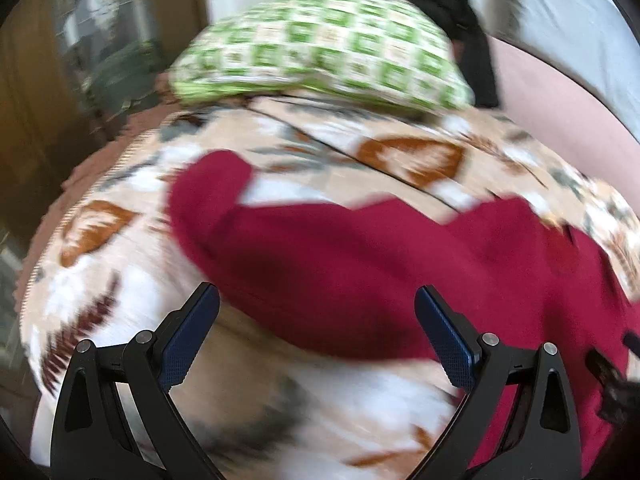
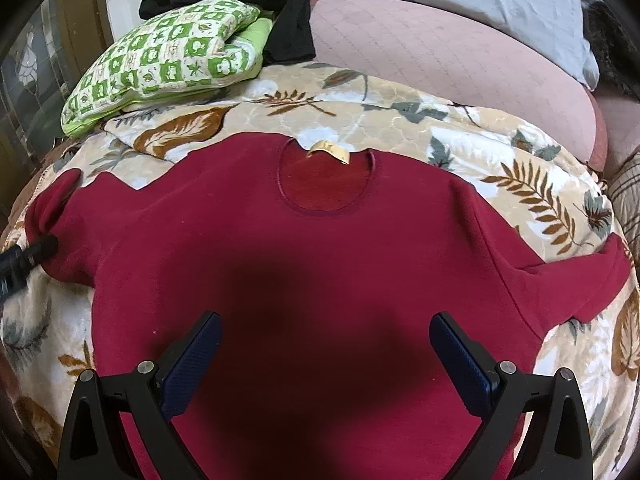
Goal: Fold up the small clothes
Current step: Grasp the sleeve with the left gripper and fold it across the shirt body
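Red, soft, limp sweater (image 2: 312, 280) lies flat on the blanket (image 2: 460, 128); best pinched at a sleeve edge, with left gripper (image 1: 316, 324) and right gripper (image 2: 326, 354) both wide open, empty.

One red shirt (image 2: 312, 264) lay on one leaf-patterned blanket (image 2: 400, 120), with a single yellow tag (image 2: 330, 150) at its neckline. There was one green checked pillow (image 2: 172, 56), one black garment (image 2: 280, 8) and one grey pillow (image 2: 480, 8). Two grippers were present, the left gripper (image 1: 318, 328) and the right gripper (image 2: 326, 354), each with two fingers spread apart.
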